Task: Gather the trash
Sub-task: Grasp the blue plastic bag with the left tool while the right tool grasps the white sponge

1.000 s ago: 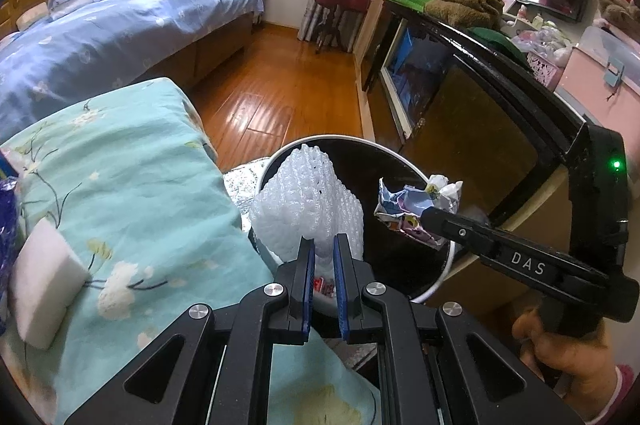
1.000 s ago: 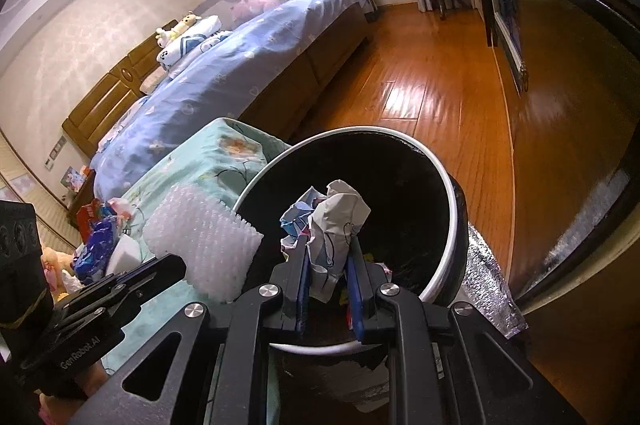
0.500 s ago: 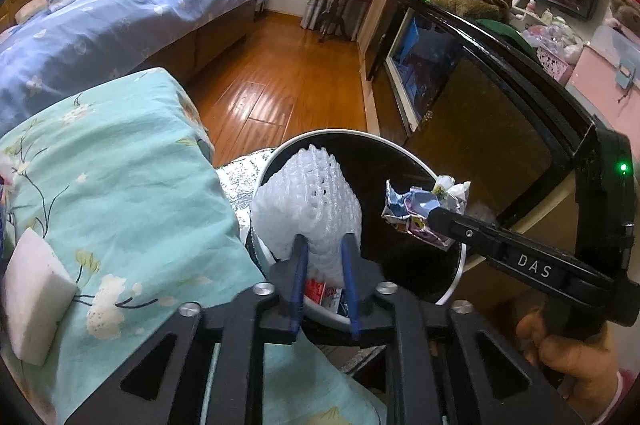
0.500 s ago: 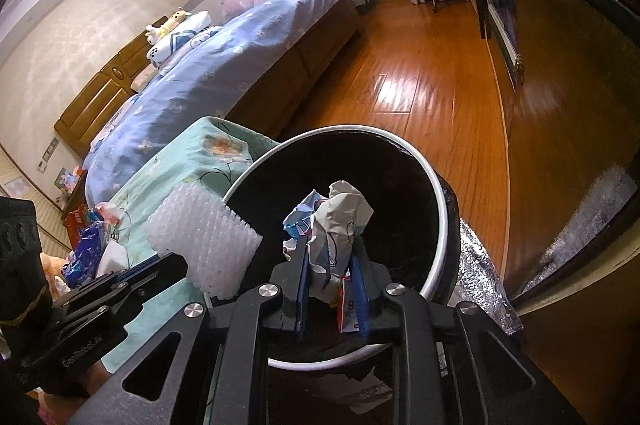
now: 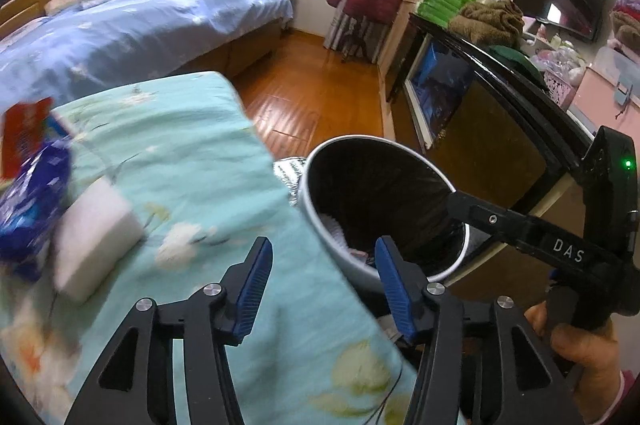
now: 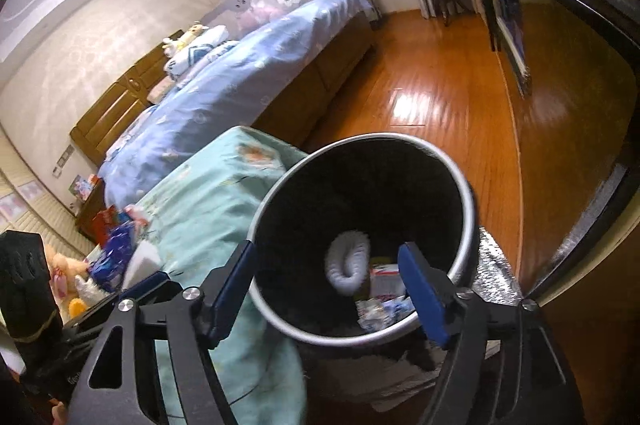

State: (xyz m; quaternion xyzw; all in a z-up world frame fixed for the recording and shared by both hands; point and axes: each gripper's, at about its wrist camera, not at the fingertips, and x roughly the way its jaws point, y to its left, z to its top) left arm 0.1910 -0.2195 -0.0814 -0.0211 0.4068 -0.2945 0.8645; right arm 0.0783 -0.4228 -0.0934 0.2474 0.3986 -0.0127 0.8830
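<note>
The round black bin (image 6: pixel 468 201) with a pale rim stands beside the teal floral cover (image 5: pixel 172 169). Inside it lie the white foam net (image 6: pixel 347 265) and the crumpled wrapper (image 6: pixel 380 305). My right gripper (image 6: pixel 326 291) hangs over the bin, its jaws opening with nothing between them. My left gripper (image 5: pixel 322 289) sits above the cover's edge and the bin rim (image 5: pixel 320 229), its jaws opening and empty. A white sponge block (image 5: pixel 94 237), a blue packet (image 5: pixel 28 213) and a red packet (image 5: pixel 24 141) rest on the cover.
A blue-covered bed (image 5: pixel 132 25) lies beyond, with wooden floor (image 6: pixel 440 97) between it and a dark glossy cabinet (image 5: pixel 492 129) on the right. Silver foil (image 6: pixel 496 277) lies under the bin. A hand (image 5: pixel 576 349) holds the right gripper's handle.
Both grippers let go: the foam net and the crumpled wrapper dropped into the bin. The left gripper swung left over the cover, bringing the sponge and packets into view.
</note>
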